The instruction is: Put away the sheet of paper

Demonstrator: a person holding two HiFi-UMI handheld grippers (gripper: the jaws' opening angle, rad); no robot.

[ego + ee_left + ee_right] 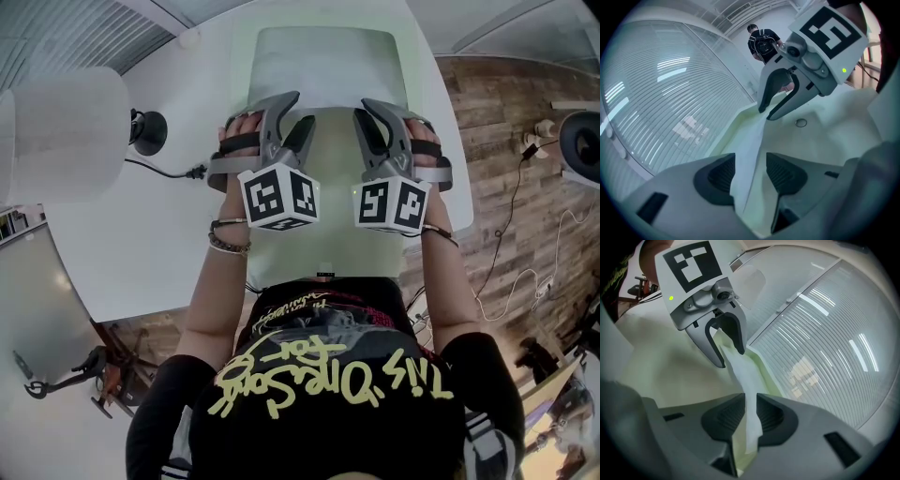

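A pale green sheet of paper (pixel 328 75) is held up over the white table (pixel 141 234). My right gripper (pixel 377 120) is shut on the sheet's right edge, and the paper (pixel 749 408) runs pinched between its pads. My left gripper (pixel 289 122) is at the sheet's left edge. Its jaws stand apart with the paper (pixel 749 164) passing between them, lying against the left pad (pixel 723 176) and clear of the right one. Each gripper view shows the other gripper at the sheet's far edge: the right gripper (pixel 768 114) and the left gripper (pixel 730 357).
A white cylinder (pixel 66 136) stands at the table's left, beside a black round object (pixel 148 131) with a cable. Wooden floor with cables (pixel 525 234) lies to the right. A person (pixel 764 42) stands far off by the slatted blinds (pixel 661 93).
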